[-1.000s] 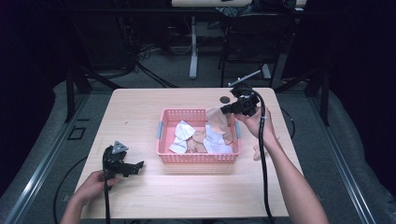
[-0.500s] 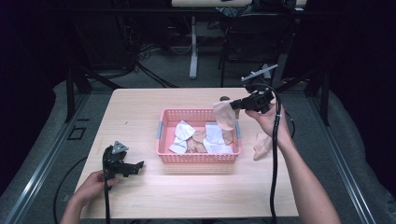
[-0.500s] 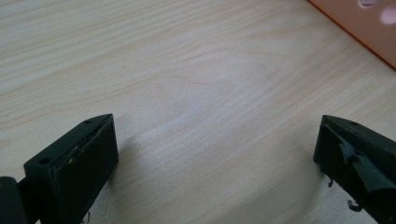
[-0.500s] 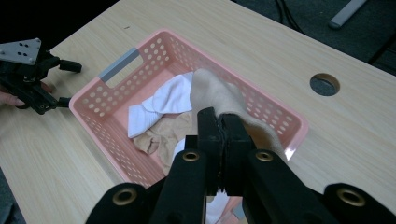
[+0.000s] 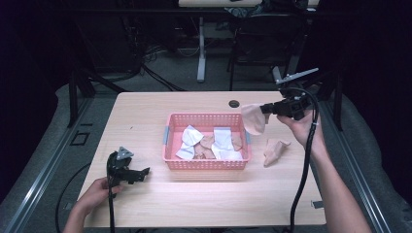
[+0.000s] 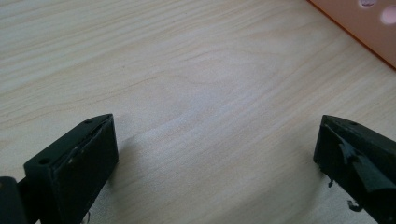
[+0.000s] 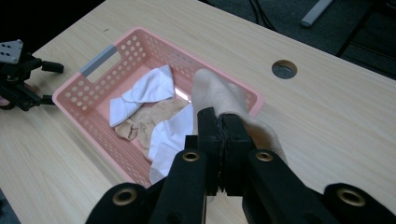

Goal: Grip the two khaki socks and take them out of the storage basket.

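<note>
Pale wooden table (image 5: 194,204) bears a pink perforated plastic basket (image 5: 170,145) of white and beige socks, perhaps five, partly overlapping. Right of the basket, the right gripper (image 5: 266,109) clamps a beige sock (image 5: 252,119) aloft above another beige sock (image 5: 273,150); left of it, the left gripper (image 5: 144,172) rests with jaws apart.

One pink basket (image 5: 167,143) held two white socks (image 5: 190,141) and some beige ones; two beige socks (image 5: 274,150) were outside it.

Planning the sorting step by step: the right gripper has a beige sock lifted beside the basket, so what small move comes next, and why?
Probably carry the beige sock rightward and lower it beside the other beige sock already on the table; the right gripper is shut on it, clear of the pink basket.
</note>
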### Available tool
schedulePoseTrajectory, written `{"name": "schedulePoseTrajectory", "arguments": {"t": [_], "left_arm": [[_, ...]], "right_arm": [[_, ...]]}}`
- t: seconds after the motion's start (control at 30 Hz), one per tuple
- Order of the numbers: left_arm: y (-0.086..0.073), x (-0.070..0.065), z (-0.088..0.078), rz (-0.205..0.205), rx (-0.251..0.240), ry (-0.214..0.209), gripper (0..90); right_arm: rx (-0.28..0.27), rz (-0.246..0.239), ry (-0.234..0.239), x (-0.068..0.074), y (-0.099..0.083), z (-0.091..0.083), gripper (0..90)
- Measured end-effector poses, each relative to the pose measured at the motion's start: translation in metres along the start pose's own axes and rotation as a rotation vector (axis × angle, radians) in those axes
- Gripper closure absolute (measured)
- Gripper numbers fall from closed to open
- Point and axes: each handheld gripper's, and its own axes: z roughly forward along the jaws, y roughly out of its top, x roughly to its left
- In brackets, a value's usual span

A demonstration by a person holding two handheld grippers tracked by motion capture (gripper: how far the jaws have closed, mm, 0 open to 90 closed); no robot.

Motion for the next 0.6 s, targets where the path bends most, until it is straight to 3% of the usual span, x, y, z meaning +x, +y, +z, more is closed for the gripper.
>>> {"name": "schedulePoseTrajectory", "arguments": {"t": [0.33,0.6], "left_arm": [[0.0,0.0,0.0,-0.001,0.0,0.0,0.0],[0.0,0.0,0.0,0.0,0.0,0.0,0.0]], "right_arm": [[-0.002,0.047,-0.033,-0.02,-0.022,-0.013,88.5],[0.016,0.08,-0.052,-0.034,-0.039,-0.009,88.4]]}}
